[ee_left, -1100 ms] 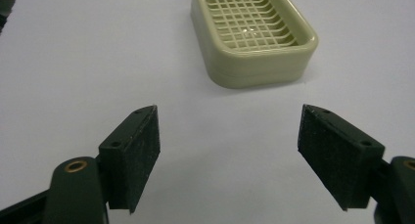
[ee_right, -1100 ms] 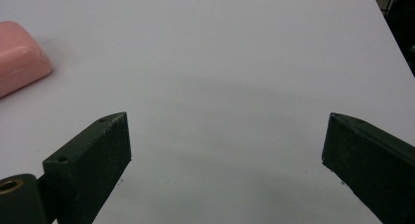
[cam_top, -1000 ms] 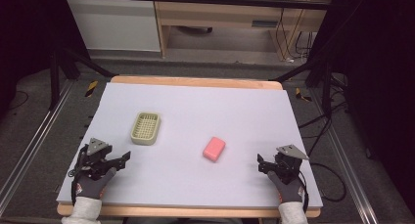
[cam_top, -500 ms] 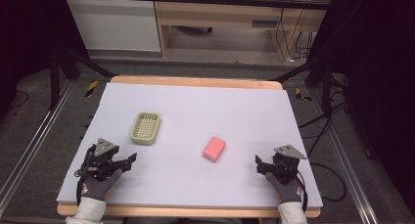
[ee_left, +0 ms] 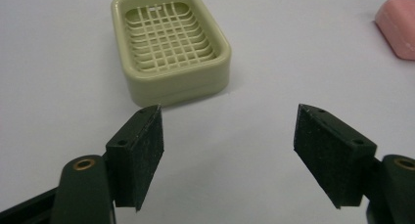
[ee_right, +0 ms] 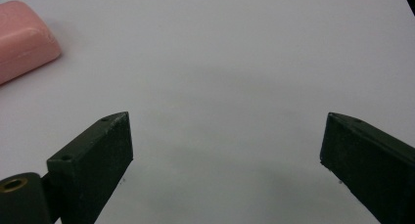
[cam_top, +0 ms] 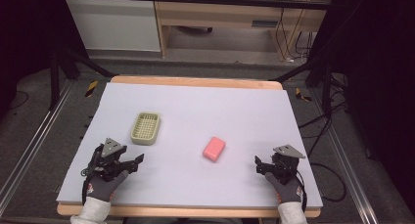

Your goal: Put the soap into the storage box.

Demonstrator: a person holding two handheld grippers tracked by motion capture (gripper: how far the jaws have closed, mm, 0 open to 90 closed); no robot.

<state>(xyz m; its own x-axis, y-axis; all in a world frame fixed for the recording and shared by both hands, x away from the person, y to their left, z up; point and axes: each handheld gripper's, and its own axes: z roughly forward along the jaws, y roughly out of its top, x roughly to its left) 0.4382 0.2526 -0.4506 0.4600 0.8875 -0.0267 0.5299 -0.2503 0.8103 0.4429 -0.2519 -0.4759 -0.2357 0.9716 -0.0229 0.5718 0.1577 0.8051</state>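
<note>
My left tongs [cam_top: 136, 161] sit low at the tabletop's [cam_top: 195, 101] 8 o'clock, spread, nothing between the jaws, which have just been closing a bit. In the left gripper view the dish [ee_left: 171, 45] lies just ahead at 11 o'clock of the jaws, apart from them. From above, dish [cam_top: 146, 127] sits at 1 o'clock of the left tongs, soap [cam_top: 214, 148] near center, well apart from both tongs. My right tongs [cam_top: 258, 165] rest at 4 o'clock, spread wide, empty; soap [ee_right: 22, 38] shows at their 10 o'clock.
</note>
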